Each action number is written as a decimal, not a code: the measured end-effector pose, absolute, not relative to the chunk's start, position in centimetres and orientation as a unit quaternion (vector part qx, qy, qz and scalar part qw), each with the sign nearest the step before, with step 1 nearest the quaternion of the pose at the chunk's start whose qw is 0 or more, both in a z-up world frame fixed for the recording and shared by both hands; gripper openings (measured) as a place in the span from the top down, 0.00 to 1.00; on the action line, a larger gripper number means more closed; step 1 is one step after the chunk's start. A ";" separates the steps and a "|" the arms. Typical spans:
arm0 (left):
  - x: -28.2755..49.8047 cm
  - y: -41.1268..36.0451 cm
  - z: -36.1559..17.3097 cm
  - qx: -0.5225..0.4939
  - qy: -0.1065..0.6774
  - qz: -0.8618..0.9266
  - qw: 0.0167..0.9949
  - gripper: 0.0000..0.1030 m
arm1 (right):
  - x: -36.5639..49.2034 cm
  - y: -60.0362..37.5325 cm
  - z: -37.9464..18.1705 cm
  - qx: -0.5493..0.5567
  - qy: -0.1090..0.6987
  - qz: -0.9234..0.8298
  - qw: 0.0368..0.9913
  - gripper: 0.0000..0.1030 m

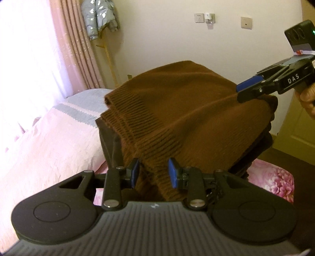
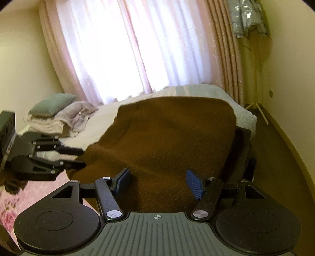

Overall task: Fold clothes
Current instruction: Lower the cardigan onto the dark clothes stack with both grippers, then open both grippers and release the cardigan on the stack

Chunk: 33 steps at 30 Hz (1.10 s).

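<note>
A brown knitted sweater (image 1: 187, 110) hangs lifted above the bed, stretched between both grippers; it also fills the middle of the right wrist view (image 2: 169, 137). My left gripper (image 1: 153, 172) has its blue pads on either side of the ribbed hem, a fold of knit between them. In the right wrist view the left gripper (image 2: 72, 157) holds the sweater's left edge. My right gripper (image 2: 159, 183) has its pads wide apart with sweater fabric between them. In the left wrist view the right gripper (image 1: 248, 90) rests on the sweater's far right edge.
The bed (image 1: 45, 134) with a pink and grey cover lies below and to the left. A green pillow (image 2: 53, 104) on folded bedding sits at its head. Curtains (image 2: 137, 49) cover the window. A silver jacket (image 1: 100, 15) hangs on a coat stand. A floral cover (image 1: 273, 179) is below right.
</note>
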<state>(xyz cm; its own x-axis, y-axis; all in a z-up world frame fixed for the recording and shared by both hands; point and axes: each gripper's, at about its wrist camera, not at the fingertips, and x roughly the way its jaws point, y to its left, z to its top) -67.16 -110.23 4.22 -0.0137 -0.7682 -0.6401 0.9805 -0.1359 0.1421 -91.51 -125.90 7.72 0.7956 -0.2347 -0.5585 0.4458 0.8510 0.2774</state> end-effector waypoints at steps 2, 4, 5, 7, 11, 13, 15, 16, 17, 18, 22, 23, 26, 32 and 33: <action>-67.2 -110.2 4.7 0.299 0.172 -0.690 0.636 0.73 | -91.6 -125.9 8.0 0.201 0.260 -0.190 0.925 0.36; -67.2 -110.1 5.3 0.290 0.165 -0.691 0.641 0.73 | -91.7 -125.7 8.2 0.196 0.257 -0.195 0.926 0.36; -67.2 -110.0 5.6 0.284 0.162 -0.692 0.644 0.72 | -91.8 -125.7 8.4 0.194 0.255 -0.198 0.926 0.36; -67.2 -110.0 6.2 0.270 0.159 -0.693 0.650 0.70 | -92.2 -125.6 8.7 0.193 0.247 -0.203 0.928 0.36; -67.1 -110.5 6.2 0.264 0.163 -0.691 0.653 0.69 | -92.6 -125.5 8.7 0.194 0.245 -0.212 0.926 0.36; -67.4 -110.6 5.8 0.270 0.165 -0.690 0.651 0.69 | -92.6 -125.4 8.4 0.194 0.251 -0.214 0.924 0.36; -67.6 -110.5 5.7 0.271 0.168 -0.691 0.649 0.69 | -92.9 -125.3 8.5 0.194 0.249 -0.215 0.924 0.36; -67.6 -110.4 5.6 0.270 0.168 -0.691 0.649 0.68 | -93.0 -125.3 8.7 0.194 0.246 -0.217 0.924 0.36; -67.6 -110.3 5.7 0.269 0.169 -0.690 0.650 0.68 | -93.1 -125.3 8.9 0.194 0.243 -0.219 0.925 0.36; -67.5 -110.3 5.7 0.267 0.170 -0.689 0.652 0.68 | -93.2 -125.3 9.0 0.193 0.239 -0.221 0.925 0.36; -67.1 -110.2 6.2 0.260 0.168 -0.686 0.658 0.66 | -93.6 -125.3 9.4 0.196 0.229 -0.230 0.925 0.36; -67.1 -110.2 6.3 0.259 0.168 -0.685 0.660 0.66 | -93.8 -125.4 9.4 0.197 0.226 -0.232 0.925 0.36; -67.0 -110.1 6.4 0.257 0.168 -0.684 0.662 0.64 | -94.0 -125.3 9.4 0.201 0.225 -0.237 0.923 0.36; -67.2 -109.7 6.7 0.253 0.165 -0.683 0.665 0.62 | -94.5 -124.9 9.5 0.198 0.221 -0.244 0.923 0.36; -67.3 -109.6 6.8 0.251 0.164 -0.683 0.666 0.62 | -94.6 -124.8 9.6 0.198 0.215 -0.247 0.924 0.36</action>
<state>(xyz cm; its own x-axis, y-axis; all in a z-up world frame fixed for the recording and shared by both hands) -67.29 -109.61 6.81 0.0146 -0.8274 -0.5615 0.9921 -0.0581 0.1113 -94.65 -124.85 9.64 0.7855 -0.3704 -0.4957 0.5410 0.8000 0.2595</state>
